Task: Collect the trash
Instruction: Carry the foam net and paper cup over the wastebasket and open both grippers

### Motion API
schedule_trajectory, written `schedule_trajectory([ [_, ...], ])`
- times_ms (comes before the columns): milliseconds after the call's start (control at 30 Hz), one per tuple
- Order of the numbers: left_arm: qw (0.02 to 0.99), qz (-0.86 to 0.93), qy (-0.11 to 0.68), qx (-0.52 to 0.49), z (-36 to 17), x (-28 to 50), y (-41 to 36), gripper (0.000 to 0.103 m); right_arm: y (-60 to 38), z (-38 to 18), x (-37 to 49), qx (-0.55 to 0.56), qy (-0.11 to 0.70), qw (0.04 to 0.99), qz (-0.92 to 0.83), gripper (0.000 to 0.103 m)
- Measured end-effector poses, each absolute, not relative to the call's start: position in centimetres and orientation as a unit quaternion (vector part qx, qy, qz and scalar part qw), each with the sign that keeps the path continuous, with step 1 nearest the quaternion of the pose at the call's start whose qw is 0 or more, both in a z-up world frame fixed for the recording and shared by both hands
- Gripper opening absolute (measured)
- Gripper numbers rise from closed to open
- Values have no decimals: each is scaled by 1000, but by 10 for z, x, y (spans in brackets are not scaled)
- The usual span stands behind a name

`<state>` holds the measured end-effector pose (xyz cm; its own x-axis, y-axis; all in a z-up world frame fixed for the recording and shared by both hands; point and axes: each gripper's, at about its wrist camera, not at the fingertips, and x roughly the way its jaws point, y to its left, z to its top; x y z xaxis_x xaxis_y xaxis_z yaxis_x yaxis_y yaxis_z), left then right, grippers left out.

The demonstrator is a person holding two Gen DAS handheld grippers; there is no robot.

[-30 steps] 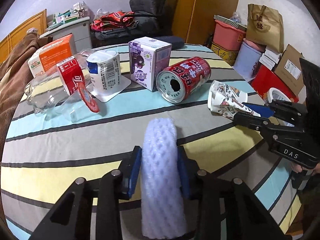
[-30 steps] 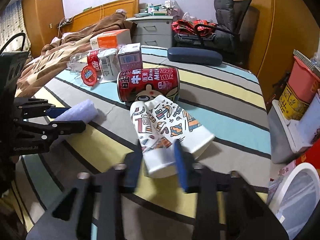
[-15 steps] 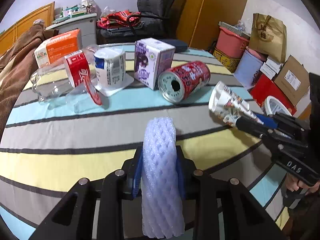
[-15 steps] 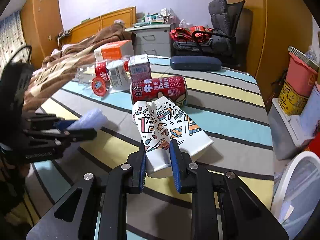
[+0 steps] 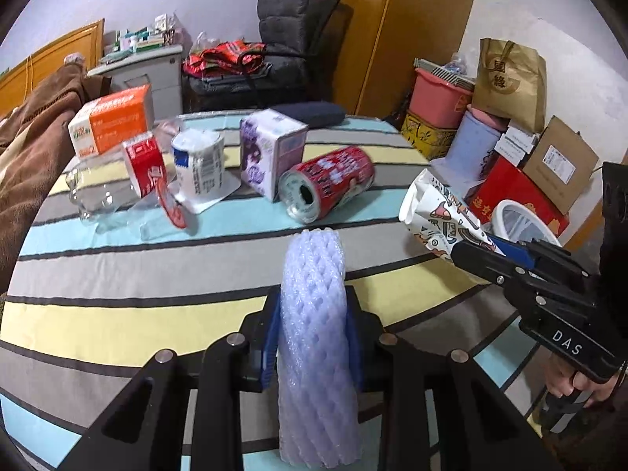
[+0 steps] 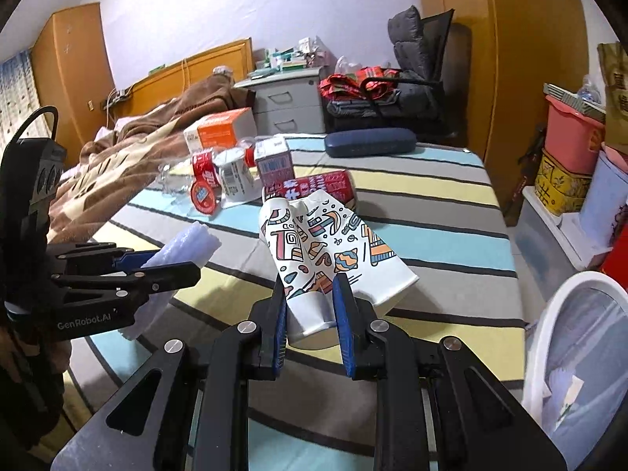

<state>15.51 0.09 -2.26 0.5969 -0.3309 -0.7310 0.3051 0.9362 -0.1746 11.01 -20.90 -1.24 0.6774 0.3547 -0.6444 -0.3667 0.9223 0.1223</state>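
Note:
A lilac foam net sleeve (image 5: 314, 263) is pinched between the blue pads of my left gripper (image 5: 313, 310), which holds it just above the striped tablecloth (image 5: 117, 314). My right gripper (image 6: 310, 298) is shut on the base of a crushed paper cup (image 6: 325, 243) printed with colourful doodles, also held off the cloth. In the left wrist view the right gripper (image 5: 482, 251) comes in from the right with the cup (image 5: 435, 212). The right wrist view shows the left gripper (image 6: 157, 263) and the foam sleeve (image 6: 192, 241) at the left.
Farther back on the table lie a red can (image 5: 329, 182), a purple carton (image 5: 271, 149), a white tub (image 5: 198, 161), a clear bottle (image 5: 117, 180) and an orange box (image 5: 114, 123). A white lined bin (image 6: 581, 337) stands off the table's right edge. A dark case (image 6: 371, 142) lies at the far edge.
The left jaws have closed onto the foam sleeve and lifted it. The right gripper has tightened on the paper cup and raised it off the cloth, rolling slightly.

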Motion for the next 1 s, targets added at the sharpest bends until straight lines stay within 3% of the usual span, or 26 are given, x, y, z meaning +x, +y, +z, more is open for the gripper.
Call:
schedule_trajectory([
  [1000, 892, -292, 344, 34, 34, 119, -137, 31, -322, 15, 59, 80, 286, 954, 52, 23],
])
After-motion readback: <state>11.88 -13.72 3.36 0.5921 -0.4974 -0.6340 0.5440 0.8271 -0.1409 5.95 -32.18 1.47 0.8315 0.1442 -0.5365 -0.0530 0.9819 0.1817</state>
